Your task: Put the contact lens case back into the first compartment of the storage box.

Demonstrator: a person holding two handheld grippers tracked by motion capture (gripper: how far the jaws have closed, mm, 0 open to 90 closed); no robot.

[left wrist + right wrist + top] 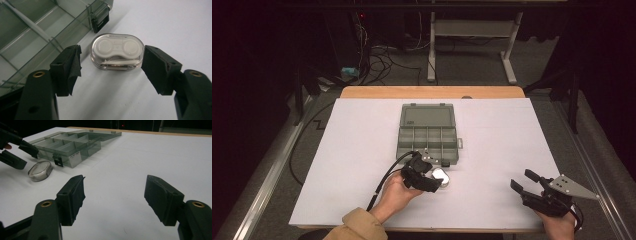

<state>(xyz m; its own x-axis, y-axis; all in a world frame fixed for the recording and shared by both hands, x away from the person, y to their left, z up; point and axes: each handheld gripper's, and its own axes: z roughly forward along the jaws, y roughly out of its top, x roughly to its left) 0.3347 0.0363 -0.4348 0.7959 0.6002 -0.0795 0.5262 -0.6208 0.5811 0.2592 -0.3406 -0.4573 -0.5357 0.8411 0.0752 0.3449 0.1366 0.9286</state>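
Left gripper view: your left claw [111,65] stands apart around the small clear case [117,52] — not gripped yet; organizer box [37,32] lies open, right claw [115,197] apart, idle

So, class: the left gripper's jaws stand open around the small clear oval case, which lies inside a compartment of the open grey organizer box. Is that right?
Not quite. The small clear oval case lies on the white table sheet beside the organizer box, not in a compartment. The left gripper does stand open around it, as the left gripper view shows.

Glossy clear-plastic case [117,52] — matt white paper [160,22]
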